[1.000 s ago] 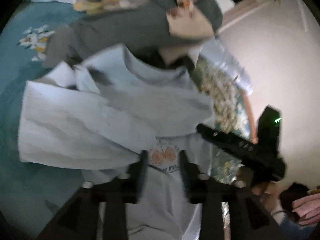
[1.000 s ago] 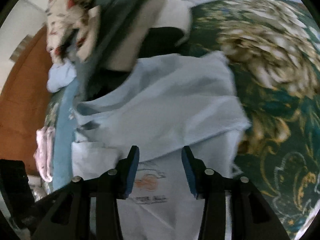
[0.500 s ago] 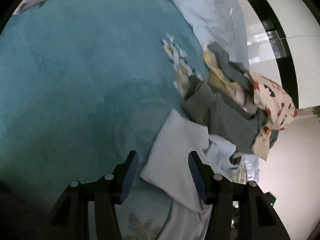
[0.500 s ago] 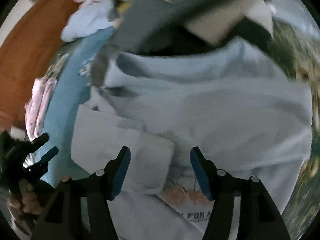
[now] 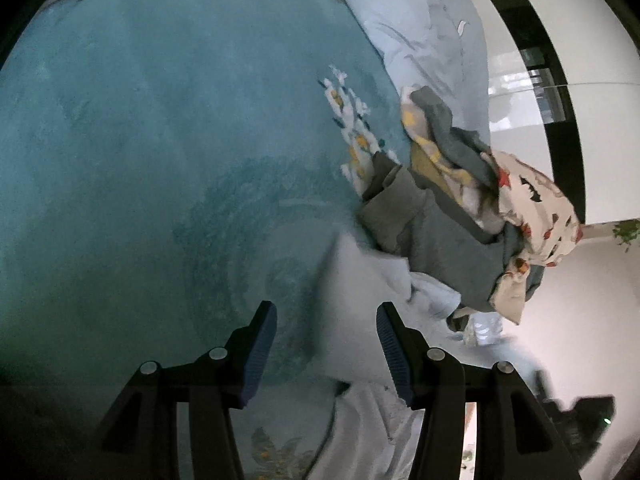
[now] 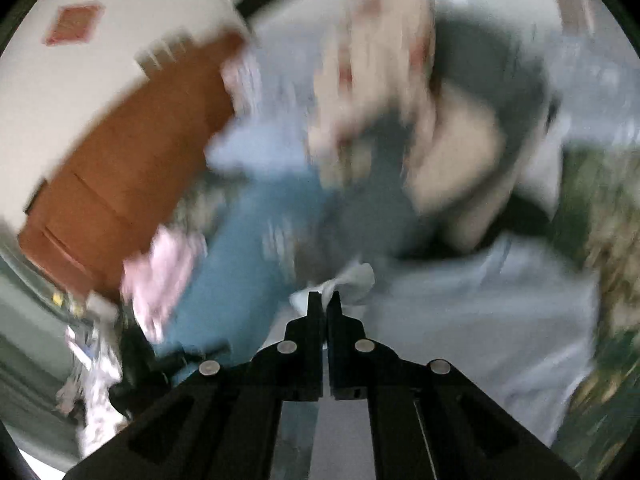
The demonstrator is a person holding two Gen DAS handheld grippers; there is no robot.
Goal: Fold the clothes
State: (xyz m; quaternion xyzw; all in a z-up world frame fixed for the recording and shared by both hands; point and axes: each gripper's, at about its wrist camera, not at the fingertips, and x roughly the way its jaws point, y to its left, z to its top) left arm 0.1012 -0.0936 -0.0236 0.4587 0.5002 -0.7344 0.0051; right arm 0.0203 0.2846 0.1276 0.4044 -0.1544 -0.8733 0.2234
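Observation:
A pale blue T-shirt (image 5: 360,280) lies on the teal blanket (image 5: 160,140), its left edge running under my left gripper (image 5: 326,312). That gripper hangs open above the cloth, and its pads press on nothing. In the right wrist view, which is blurred by motion, my right gripper (image 6: 325,298) is shut on a pinch of the same pale blue T-shirt (image 6: 480,312). A small tuft of the cloth sticks out past its tips, and the rest of the shirt spreads out to the right below.
A heap of unfolded clothes (image 5: 460,200), grey, yellow and a cream print, sits just beyond the shirt. A pale blue flowered quilt (image 5: 420,20) lies behind it. The right wrist view shows a wooden headboard (image 6: 132,168), a pink garment (image 6: 160,272) and a green flowered bedspread (image 6: 608,220).
My left gripper swung from over the shirt's print to its left edge on the teal blanket, then held still. My right gripper shut on the shirt and rose with it.

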